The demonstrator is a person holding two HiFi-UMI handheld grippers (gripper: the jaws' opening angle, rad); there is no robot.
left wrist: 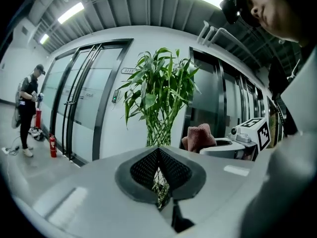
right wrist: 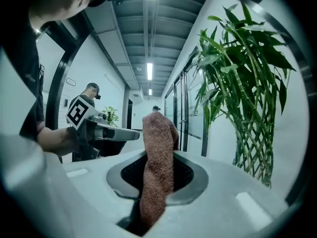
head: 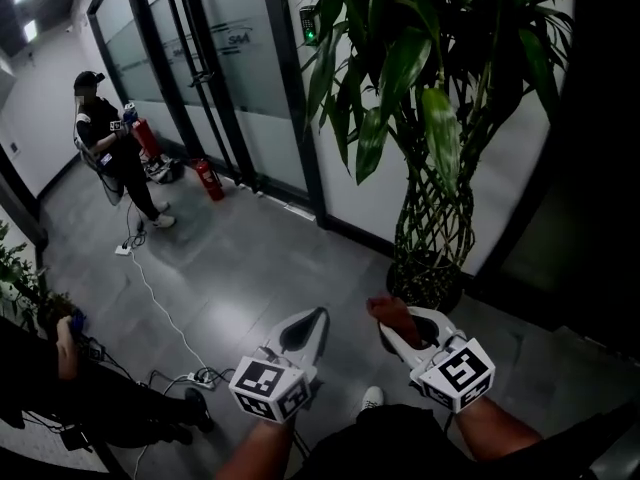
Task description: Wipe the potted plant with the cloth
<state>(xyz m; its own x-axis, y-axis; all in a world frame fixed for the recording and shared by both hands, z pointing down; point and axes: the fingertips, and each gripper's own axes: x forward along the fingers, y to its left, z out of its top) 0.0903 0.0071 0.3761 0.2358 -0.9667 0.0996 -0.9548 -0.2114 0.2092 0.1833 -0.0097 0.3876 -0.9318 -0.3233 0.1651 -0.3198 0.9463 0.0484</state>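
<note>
The potted plant (head: 430,118) has long green leaves and braided stems, and stands in a dark pot (head: 425,283) against the wall, just ahead of both grippers. My right gripper (head: 400,326) is shut on a reddish-brown cloth (head: 392,313), which sticks up from between its jaws (right wrist: 157,148). In the right gripper view the plant (right wrist: 247,83) rises to the right of the cloth. My left gripper (head: 318,318) is held beside it, jaws shut with nothing between them (left wrist: 158,151). In the left gripper view the plant (left wrist: 158,93) stands straight ahead, with the cloth (left wrist: 199,137) at the right.
Glass doors (head: 215,78) with dark frames run along the back left. A person (head: 115,148) stands there next to a red fire extinguisher (head: 208,180). A white cable and a power strip (head: 200,376) lie on the grey floor. Another person's arm (head: 65,348) shows at lower left.
</note>
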